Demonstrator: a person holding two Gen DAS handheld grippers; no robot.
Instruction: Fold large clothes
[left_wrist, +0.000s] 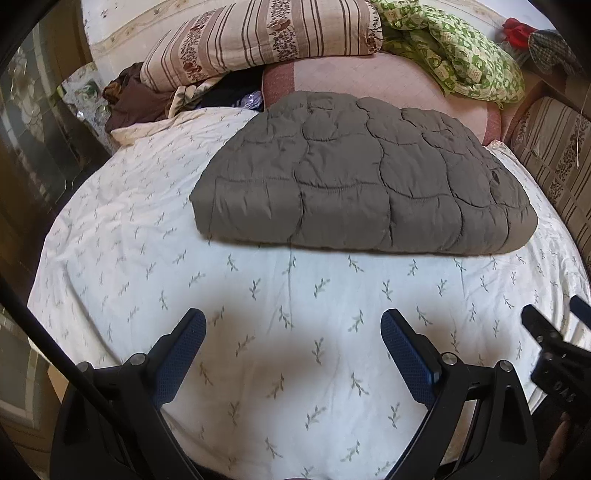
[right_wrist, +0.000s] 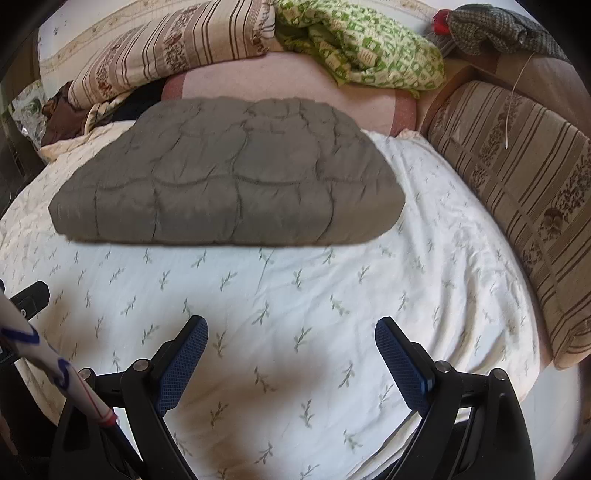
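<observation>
1. The left gripper (left_wrist: 293, 325) is held above the near part of the bed, jaws spread wide, nothing between the blue pads (left_wrist: 181, 363). It is aimed toward the folded garment.
2. The right gripper (right_wrist: 291, 332) is held level beside it, likewise aimed forward, jaws wide apart and empty. Part of it shows at the right edge of the left wrist view (left_wrist: 554, 354).
3. A white sheet with a green sprig print (left_wrist: 258, 288) covers the bed; both grippers cast soft shadows on it.
4. Behind the garment lie a pink blanket (left_wrist: 388, 81), a striped floral pillow (left_wrist: 258, 40) and a crumpled green-and-white patterned cloth (left_wrist: 461, 55). A brown garment (left_wrist: 129, 99) sits at the far left.
5. A striped cushion (right_wrist: 517, 192) borders the bed on the right.
6. Open sheet separates the grippers from the garment.
7. The grey quilted garment (left_wrist: 354, 177) lies in the middle of the bed, well apart from both grippers. It is folded into a thick, roughly rectangular pad, near edge straight, with curved stitching across the top.
</observation>
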